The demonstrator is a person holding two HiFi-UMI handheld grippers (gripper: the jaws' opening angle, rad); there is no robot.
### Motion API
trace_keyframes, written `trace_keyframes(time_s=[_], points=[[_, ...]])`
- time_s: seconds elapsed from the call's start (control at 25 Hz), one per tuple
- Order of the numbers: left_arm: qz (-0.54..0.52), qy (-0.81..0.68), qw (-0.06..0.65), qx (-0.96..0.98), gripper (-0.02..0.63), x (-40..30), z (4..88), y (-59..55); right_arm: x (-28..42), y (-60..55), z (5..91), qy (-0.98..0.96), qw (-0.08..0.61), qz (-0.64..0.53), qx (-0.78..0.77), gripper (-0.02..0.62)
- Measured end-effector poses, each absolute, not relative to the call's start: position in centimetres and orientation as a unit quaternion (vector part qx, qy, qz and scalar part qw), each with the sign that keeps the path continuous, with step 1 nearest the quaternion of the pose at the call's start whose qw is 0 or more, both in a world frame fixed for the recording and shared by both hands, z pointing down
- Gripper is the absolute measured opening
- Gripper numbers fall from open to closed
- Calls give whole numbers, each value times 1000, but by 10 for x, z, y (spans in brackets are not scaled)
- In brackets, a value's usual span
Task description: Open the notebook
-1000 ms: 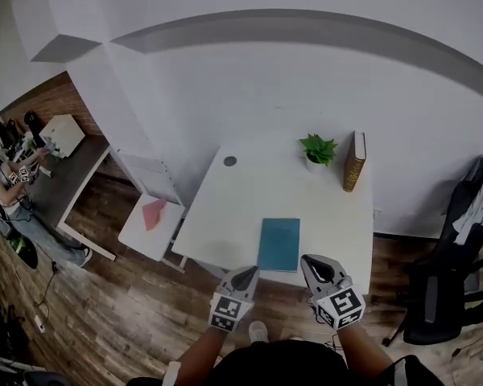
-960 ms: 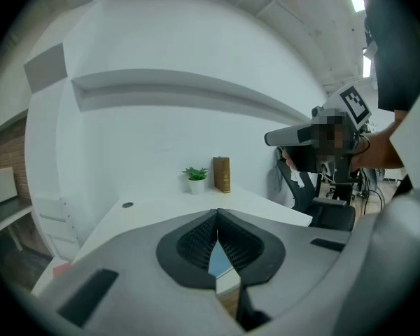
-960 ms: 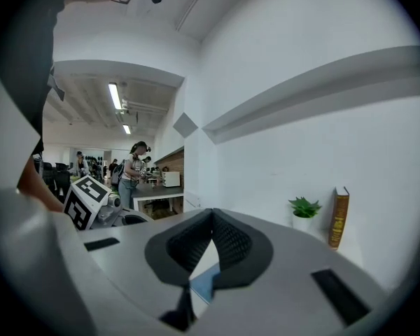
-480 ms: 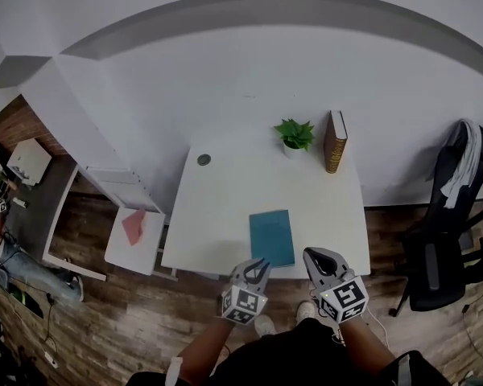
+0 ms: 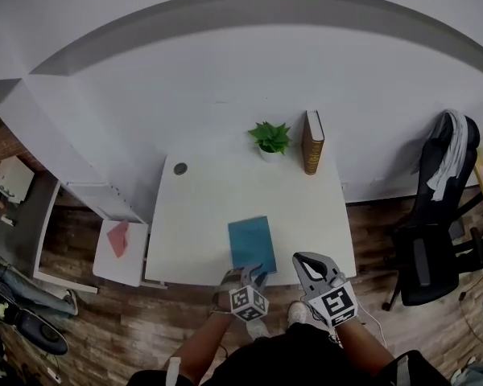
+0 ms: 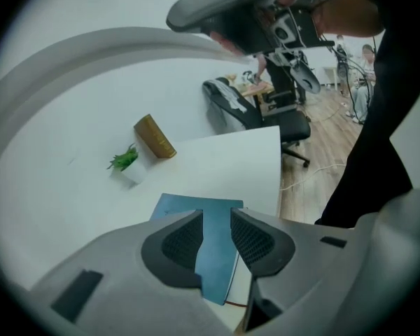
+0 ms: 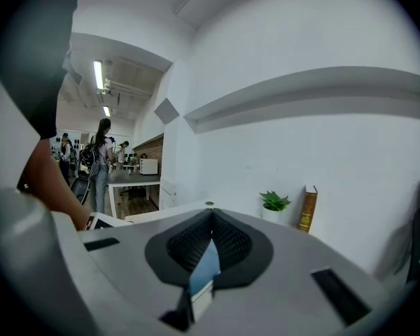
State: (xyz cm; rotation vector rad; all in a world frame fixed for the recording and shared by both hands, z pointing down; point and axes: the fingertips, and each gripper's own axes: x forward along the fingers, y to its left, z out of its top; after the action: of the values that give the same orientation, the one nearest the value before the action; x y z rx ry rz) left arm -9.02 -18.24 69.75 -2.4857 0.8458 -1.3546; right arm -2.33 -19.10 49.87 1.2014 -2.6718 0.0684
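Note:
A closed teal notebook (image 5: 252,244) lies on the white table (image 5: 201,207), close to its front edge. My left gripper (image 5: 255,274) hovers at the notebook's near edge, pointing steeply down. Its jaws are opening and press on nothing. In the left gripper view the notebook (image 6: 215,271) shows through the gap of the left gripper (image 6: 216,213), with white page edges at its right side. My right gripper (image 5: 300,258) hangs just right of the notebook, its jaws meeting at the tips and holding nothing. In the right gripper view a sliver of the notebook (image 7: 206,264) shows below the right gripper (image 7: 211,213).
A small potted plant (image 5: 270,137) and an upright brown book (image 5: 312,141) stand at the table's far edge by the wall. A round grommet (image 5: 180,168) sits at the far left. A black office chair (image 5: 435,240) stands to the right, a low side table (image 5: 117,240) to the left.
My left gripper has dropped to the notebook's near edge, rolled over and opened its jaws. The right gripper has shifted a little and stays shut. The head view has swung, so the table sits further left.

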Motion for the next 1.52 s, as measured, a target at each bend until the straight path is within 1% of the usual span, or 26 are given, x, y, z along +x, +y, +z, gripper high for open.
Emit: trace_keyframes(time_s=[0.24, 0.44, 0.56, 0.76, 0.84, 0.88, 0.92, 0.96, 1.12, 1.32, 1.52], points=[[-505, 248, 86, -822, 119, -79, 736, -189, 3, -193, 504, -901, 110, 33, 419, 2], [-522, 227, 62, -820, 118, -72, 755, -187, 19, -191, 507, -897, 112, 39, 426, 2], [-522, 220, 63, -822, 117, -71, 756, -188, 26, -191, 509, -895, 110, 41, 431, 2], [-535, 206, 70, -817, 86, -69, 758, -183, 30, -189, 514, -895, 110, 53, 428, 2], [-535, 203, 63, -818, 87, -67, 757, -184, 30, -191, 515, -897, 108, 56, 425, 2], [-535, 201, 58, -818, 95, -66, 757, -184, 29, -191, 515, -898, 108, 55, 423, 2], [-535, 199, 56, -819, 120, -65, 757, -183, 28, -192, 516, -899, 110, 53, 421, 2], [-535, 198, 56, -819, 124, -64, 756, -182, 27, -192, 516, -900, 113, 48, 417, 2], [-540, 194, 63, -817, 124, -62, 761, -182, 21, -192, 515, -904, 112, 48, 410, 2], [-542, 190, 44, -817, 124, -59, 767, -184, 18, -191, 518, -907, 117, 48, 402, 2], [-541, 189, 47, -818, 119, -56, 765, -186, 18, -190, 519, -907, 119, 52, 401, 2]])
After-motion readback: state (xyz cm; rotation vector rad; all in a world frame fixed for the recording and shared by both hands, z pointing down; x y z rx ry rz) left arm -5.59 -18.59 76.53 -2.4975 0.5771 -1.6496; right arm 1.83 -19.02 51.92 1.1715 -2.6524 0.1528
